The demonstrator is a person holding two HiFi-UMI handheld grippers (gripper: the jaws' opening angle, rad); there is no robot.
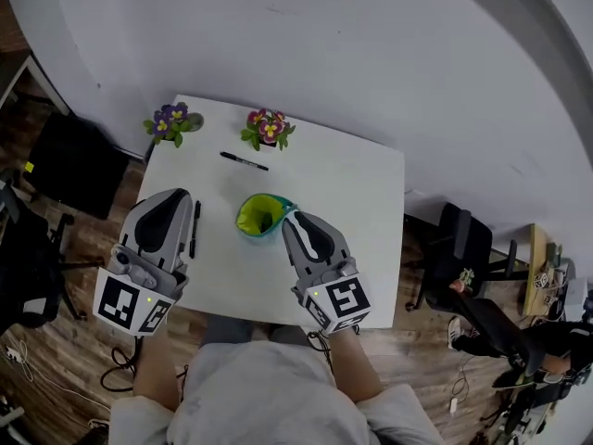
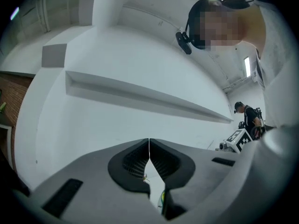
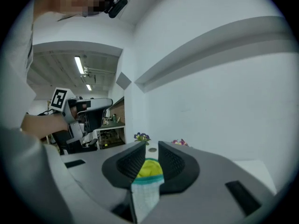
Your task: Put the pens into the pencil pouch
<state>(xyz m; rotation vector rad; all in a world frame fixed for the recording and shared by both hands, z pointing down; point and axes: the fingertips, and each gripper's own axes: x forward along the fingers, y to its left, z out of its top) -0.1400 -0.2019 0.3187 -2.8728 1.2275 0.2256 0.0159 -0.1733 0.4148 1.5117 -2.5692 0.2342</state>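
One pen [image 1: 244,161] between pouch [image 1: 261,215] and pink flowers [image 1: 268,127] — purple flowers [image 1: 170,121] leftward

Smooth matt table [image 1: 366,202], soft cloth pouch [image 1: 259,213], matt plastic left tool [image 1: 182,197] and right tool [image 1: 286,219], wood floor [image 1: 83,341]

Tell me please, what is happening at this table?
A person holds a gripper in each hand over a white table. The right gripper has its claw slightly apart, with the rim of the green pencil pouch in the gap. The left gripper is shut and empty. One pen lies beside it, another pen nearer the flower pots; neither is in the pouch yet.
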